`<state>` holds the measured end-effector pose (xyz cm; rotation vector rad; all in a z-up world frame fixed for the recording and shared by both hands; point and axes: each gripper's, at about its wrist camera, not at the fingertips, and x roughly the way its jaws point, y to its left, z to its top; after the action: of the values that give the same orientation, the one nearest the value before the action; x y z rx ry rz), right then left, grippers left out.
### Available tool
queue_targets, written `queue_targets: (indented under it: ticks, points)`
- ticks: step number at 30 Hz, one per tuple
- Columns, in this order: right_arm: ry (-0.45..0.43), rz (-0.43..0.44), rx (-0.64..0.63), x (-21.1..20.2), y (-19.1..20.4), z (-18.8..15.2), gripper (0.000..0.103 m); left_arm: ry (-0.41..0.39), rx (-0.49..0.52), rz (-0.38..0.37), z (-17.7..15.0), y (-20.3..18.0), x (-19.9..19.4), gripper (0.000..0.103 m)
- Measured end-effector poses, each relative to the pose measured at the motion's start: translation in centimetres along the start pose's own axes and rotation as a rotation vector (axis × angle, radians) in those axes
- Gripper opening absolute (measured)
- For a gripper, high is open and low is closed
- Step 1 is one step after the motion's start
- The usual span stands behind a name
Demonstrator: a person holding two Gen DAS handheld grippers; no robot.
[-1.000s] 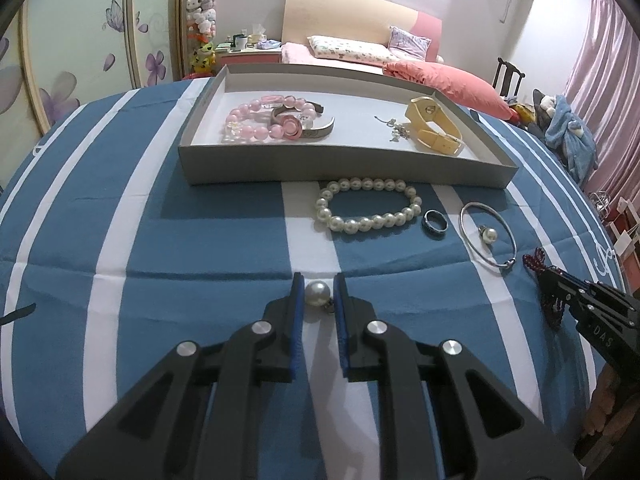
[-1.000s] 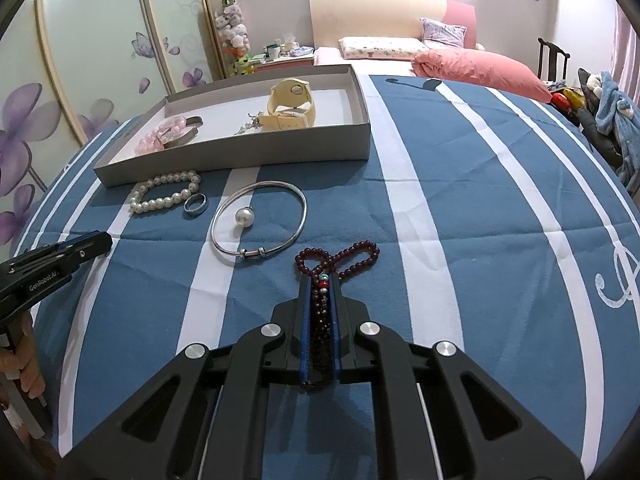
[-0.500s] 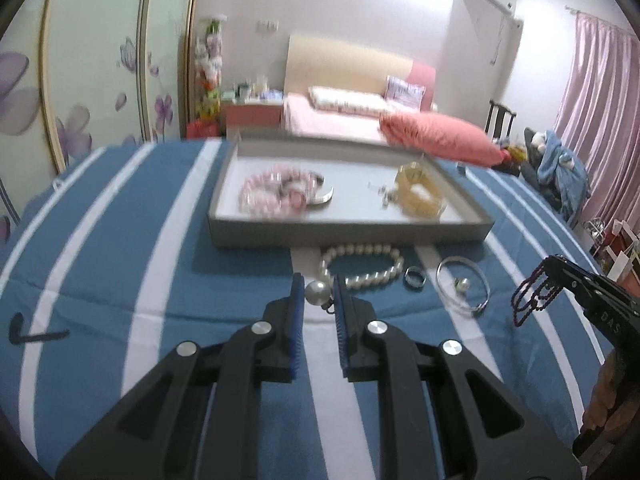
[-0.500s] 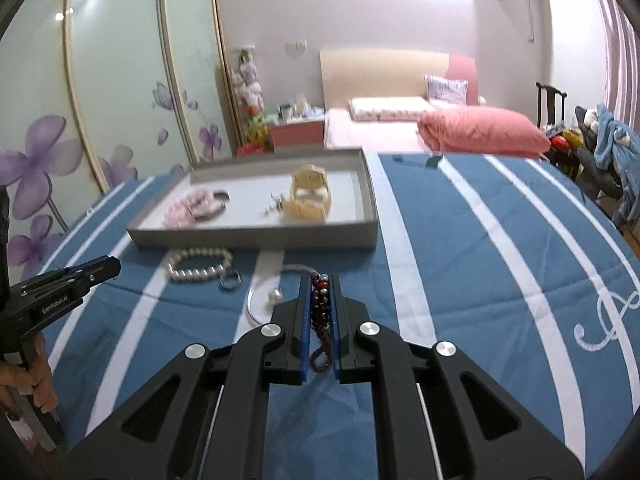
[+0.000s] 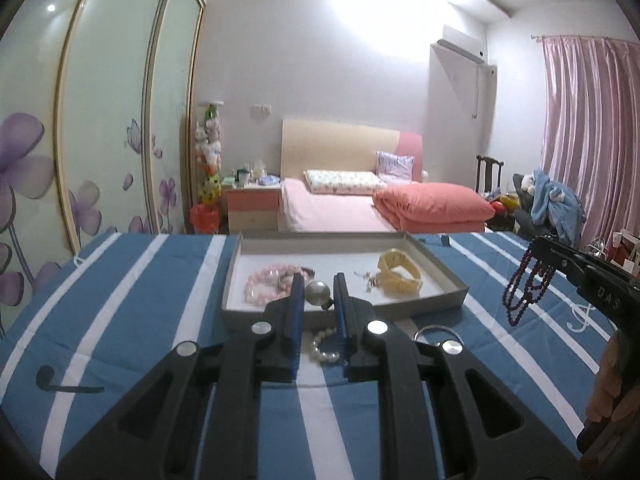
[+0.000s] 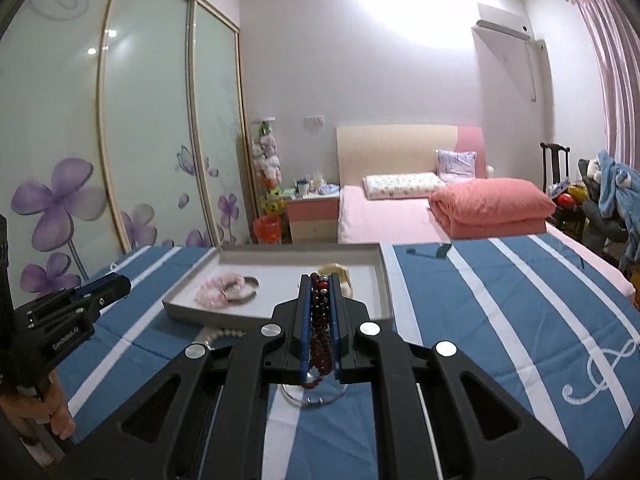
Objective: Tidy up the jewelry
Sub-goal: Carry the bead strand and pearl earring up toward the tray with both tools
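Note:
My left gripper [image 5: 318,286] is shut on a single large pearl [image 5: 318,292] and holds it in the air above the blue striped cloth. My right gripper [image 6: 320,284] is shut on a dark red bead string [image 6: 320,320], which hangs in loops [image 5: 526,292] in the left wrist view. Ahead lies a grey tray [image 5: 440,268] with a pink bead bracelet [image 5: 266,280] and a yellow band [image 5: 400,276] inside. A white pearl bracelet [image 5: 324,346] and a silver bangle [image 5: 438,330] lie on the cloth in front of the tray.
The blue cloth with white stripes [image 5: 160,300] covers the table. Behind it stand a pink bed [image 5: 360,204], a bedside cabinet [image 5: 252,204] and sliding wardrobe doors [image 6: 120,140] on the left. A hand [image 6: 52,412] grips the left tool.
Both grippers have risen and tilted up, so the room now fills the upper views. The red bead string has left the cloth and hangs free. The pearl stays pinched.

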<state>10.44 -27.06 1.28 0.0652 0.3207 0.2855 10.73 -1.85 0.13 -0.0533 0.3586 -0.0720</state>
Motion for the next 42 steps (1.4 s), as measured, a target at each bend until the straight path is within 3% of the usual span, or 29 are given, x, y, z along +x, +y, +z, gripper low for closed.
queue_targets:
  ticks: [26, 42]
  points:
    - [-0.079, 0.026, -0.031, 2.4, 1.7, 2.3, 0.009, -0.045, 0.018, 0.030, 0.9, -0.4, 1.1, 0.015]
    - [-0.065, 0.024, -0.008, 11.0, 1.1, 4.8, 0.009, -0.103, 0.026, 0.024, 5.8, -0.3, 9.5, 0.015]
